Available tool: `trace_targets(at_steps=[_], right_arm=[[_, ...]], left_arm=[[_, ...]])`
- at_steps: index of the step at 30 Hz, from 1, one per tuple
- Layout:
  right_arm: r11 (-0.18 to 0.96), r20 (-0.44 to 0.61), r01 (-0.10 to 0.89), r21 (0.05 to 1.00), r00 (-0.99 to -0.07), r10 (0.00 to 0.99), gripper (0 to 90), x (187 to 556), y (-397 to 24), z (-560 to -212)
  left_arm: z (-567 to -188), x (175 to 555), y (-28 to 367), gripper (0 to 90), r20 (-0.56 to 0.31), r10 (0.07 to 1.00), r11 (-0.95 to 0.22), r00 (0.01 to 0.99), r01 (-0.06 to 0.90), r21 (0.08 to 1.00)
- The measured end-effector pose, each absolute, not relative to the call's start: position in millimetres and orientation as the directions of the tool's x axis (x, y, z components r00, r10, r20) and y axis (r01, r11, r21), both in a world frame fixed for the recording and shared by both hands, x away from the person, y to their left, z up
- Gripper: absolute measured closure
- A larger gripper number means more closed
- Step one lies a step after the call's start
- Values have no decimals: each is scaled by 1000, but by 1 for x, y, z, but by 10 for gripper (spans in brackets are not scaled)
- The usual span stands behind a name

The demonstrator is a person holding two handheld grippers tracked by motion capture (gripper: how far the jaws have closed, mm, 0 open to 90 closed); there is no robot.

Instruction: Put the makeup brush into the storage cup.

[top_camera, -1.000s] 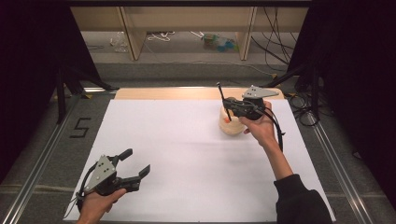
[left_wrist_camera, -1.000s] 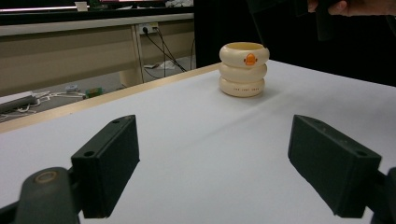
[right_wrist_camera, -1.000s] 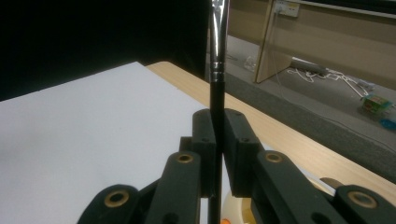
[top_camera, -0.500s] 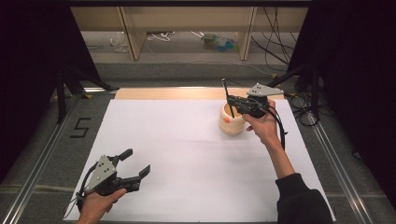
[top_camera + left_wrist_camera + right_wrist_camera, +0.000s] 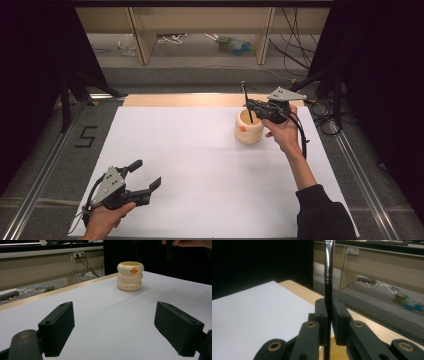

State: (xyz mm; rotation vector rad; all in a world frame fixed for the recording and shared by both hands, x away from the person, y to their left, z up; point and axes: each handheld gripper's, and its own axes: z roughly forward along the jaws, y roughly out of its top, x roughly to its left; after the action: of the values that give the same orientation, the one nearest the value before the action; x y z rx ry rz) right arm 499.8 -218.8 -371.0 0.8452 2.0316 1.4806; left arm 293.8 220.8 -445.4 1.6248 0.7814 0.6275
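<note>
Right gripper (image 5: pixel 251 106) clenched a slim black pen (image 5: pixel 328 277) upright over the cream ribbed ceramic holder (image 5: pixel 249 127), at the mat's one o'clock. Left gripper (image 5: pixel 145 181) idled, released. Lowering would best proceed vertically, centred, clearing the rim.

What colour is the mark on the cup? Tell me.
Orange, on the cream cup; clearest in the left gripper view.

- A black numeral "5" (image 5: pixel 86 136) stood on the grey floor mat beside the white table sheet, up and to the left of the left gripper (image 5: pixel 145 181) in the high view.
- A line of small dark lettering (image 5: pixel 129 286) ran along the lowest ring of the cream holder (image 5: pixel 130 276), straight ahead of the left gripper's open jaws; it was too small to read.
- An orange emblem (image 5: pixel 134 270) marked the holder's top ring; no words could be made out.
</note>
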Motion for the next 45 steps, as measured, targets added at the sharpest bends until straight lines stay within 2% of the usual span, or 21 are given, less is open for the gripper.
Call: trace_targets(at_steps=[45], right_arm=[[204,-33,187,961,-656,754,841,518,-224,-385]], left_arm=[[-447,295,220,164,0,773,-128,635,156,979]])
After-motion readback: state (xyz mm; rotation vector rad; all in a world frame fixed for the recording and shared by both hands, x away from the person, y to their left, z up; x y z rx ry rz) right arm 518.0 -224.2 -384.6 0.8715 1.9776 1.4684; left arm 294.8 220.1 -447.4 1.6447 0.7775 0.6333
